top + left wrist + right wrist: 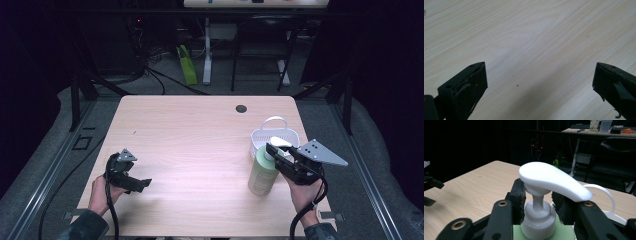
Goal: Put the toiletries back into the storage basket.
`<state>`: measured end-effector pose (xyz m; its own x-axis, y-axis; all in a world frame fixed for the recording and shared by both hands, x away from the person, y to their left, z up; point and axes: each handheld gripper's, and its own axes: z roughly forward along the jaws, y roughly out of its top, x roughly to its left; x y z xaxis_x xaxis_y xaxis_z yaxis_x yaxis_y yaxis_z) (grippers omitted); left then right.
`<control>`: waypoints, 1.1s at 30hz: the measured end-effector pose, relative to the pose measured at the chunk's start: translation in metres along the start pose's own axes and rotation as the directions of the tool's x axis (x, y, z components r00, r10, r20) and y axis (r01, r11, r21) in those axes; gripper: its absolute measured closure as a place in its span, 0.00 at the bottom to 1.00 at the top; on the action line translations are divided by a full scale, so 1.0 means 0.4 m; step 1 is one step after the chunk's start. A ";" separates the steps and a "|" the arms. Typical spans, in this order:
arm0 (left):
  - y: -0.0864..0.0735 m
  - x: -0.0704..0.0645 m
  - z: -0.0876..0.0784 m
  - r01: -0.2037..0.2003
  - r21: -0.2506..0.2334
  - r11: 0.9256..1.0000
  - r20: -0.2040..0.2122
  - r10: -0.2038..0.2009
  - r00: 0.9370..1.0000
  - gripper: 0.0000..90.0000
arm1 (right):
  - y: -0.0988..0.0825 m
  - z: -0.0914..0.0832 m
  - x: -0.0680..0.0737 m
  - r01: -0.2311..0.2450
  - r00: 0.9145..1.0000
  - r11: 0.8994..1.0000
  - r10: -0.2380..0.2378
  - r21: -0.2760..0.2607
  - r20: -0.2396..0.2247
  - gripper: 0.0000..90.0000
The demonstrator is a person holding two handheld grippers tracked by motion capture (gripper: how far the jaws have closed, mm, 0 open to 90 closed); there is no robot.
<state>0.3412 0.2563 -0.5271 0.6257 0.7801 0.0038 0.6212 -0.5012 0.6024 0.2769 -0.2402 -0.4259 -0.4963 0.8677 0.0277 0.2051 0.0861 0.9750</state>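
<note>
High view: a pale wooden worktop (200,145) seen from above, with dark floor and cables around it. A person's two hands come in from the bottom edge, each holding a black tool.

On the right side stands a pale green pump bottle (262,174) with a white pump head, upright, near the front right of the worktop. Just behind it, touching or nearly so, sits a small white basket (274,136) with a looped handle. The right tool (274,150) reaches in from the right at the level of the bottle's top, a grey three-cornered plate on its back and a cable trailing down past the wrist.

Right gripper view: the white pump head (551,178) fills the middle, its spout pointing to the right of the picture. Below it are the thin pump stem and the white collar (538,220), sitting on the green bottle shoulder. The two black jaws stand on either side of the collar and stem, pressed close in against the bottle's neck, so this tool is pinching the pump bottle just under the head. The white basket handle shows behind on the right.

The left tool (136,184) rests low at the front left of the worktop, well apart from the bottle. Left gripper view: its two black jaws are spread wide, with bare wood grain between them.
</note>
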 end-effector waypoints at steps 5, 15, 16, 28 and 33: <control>-0.004 0.002 0.001 0.007 0.005 1.000 0.005 -0.007 1.000 0.00 | -0.004 -0.001 -0.002 -0.026 1.000 0.999 0.025 -0.026 -0.012 0.75; -0.013 0.013 0.007 0.023 0.008 1.000 0.022 -0.024 0.999 0.00 | -0.002 0.006 0.002 -0.014 1.000 0.999 0.013 -0.029 -0.018 0.75; -0.013 0.013 0.007 0.023 0.008 1.000 0.022 -0.024 0.999 0.00 | -0.002 0.006 0.002 -0.014 1.000 0.999 0.013 -0.029 -0.018 0.75; -0.006 0.015 0.014 0.037 0.006 0.999 0.029 -0.037 0.999 0.00 | 0.017 -0.001 0.019 0.015 0.998 0.999 -0.017 -0.040 -0.052 0.76; -0.006 0.013 0.010 0.027 0.005 1.000 0.029 -0.027 0.999 0.00 | 0.023 -0.004 0.018 0.028 0.998 0.999 -0.029 -0.038 -0.052 0.76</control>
<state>0.3450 0.2599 -0.5318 0.6217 0.7824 -0.0357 0.6405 -0.4817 0.5981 0.2739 -0.2337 -0.4164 -0.5455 0.8380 0.0105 0.1595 0.0915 0.9830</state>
